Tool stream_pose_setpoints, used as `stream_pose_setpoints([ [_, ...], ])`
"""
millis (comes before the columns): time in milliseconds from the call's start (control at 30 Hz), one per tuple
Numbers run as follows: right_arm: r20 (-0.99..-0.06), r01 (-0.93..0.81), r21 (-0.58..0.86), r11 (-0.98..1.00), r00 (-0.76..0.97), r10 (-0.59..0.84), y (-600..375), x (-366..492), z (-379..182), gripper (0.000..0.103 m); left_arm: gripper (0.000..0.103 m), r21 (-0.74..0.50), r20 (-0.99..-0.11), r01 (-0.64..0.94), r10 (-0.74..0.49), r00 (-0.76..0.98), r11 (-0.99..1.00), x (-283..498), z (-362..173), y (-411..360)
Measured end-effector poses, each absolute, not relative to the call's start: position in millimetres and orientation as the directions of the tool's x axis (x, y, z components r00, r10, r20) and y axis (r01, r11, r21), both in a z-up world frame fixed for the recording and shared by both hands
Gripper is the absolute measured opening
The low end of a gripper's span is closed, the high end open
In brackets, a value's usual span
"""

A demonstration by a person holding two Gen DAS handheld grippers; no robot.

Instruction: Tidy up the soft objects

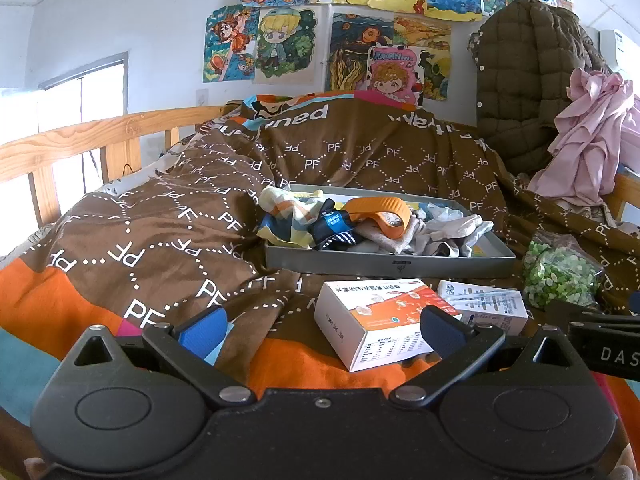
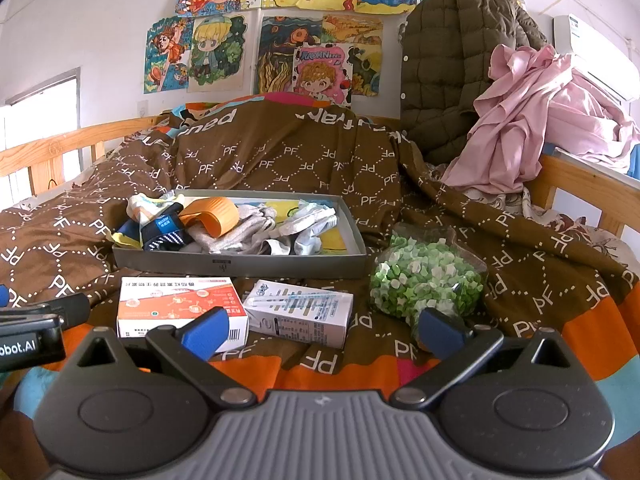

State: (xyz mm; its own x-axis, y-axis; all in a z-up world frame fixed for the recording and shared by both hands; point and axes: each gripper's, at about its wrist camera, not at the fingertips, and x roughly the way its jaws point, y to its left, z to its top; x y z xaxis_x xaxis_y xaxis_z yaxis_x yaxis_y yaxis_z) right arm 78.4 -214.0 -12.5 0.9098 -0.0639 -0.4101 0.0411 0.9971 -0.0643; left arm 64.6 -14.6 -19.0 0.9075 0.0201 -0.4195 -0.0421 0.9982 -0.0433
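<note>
grey tray (image 2: 240, 264) lying crosswise, socks (image 2: 236, 228) inside

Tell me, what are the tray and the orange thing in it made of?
Tray: probably painted metal or stiff board; matte grey, thin straight walls, crisp corners. Orange thing: likely flexible plastic or rubber; smooth, matte, curved band with fine ribs. Neither look is conclusive.

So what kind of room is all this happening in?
Most likely a child's bedroom: a wooden-railed bed under a brown quilt, cartoon drawings taped to the wall, and a padded coat hanging nearby.
</note>
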Motion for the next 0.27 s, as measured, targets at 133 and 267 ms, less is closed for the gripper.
stream_pose_setpoints([
  [133, -0.411, 0.041, -0.064, 0.997, 0.91, -0.064, -213.8, 78.2, -12.6, 0.103, 0.102, -0.043, -0.419, -0.042, 0.02, 0.908, 0.998, 65.5, -18.7, -15.5],
  [267, -0.41, 0.041, -0.064, 0.997, 0.91, -0.064, -213.9, 78.4, -12.2, 0.103, 0.102, -0.043, -0.42, -0.042, 0.02, 0.907, 0.998, 65.4, -18.6, -15.7],
])
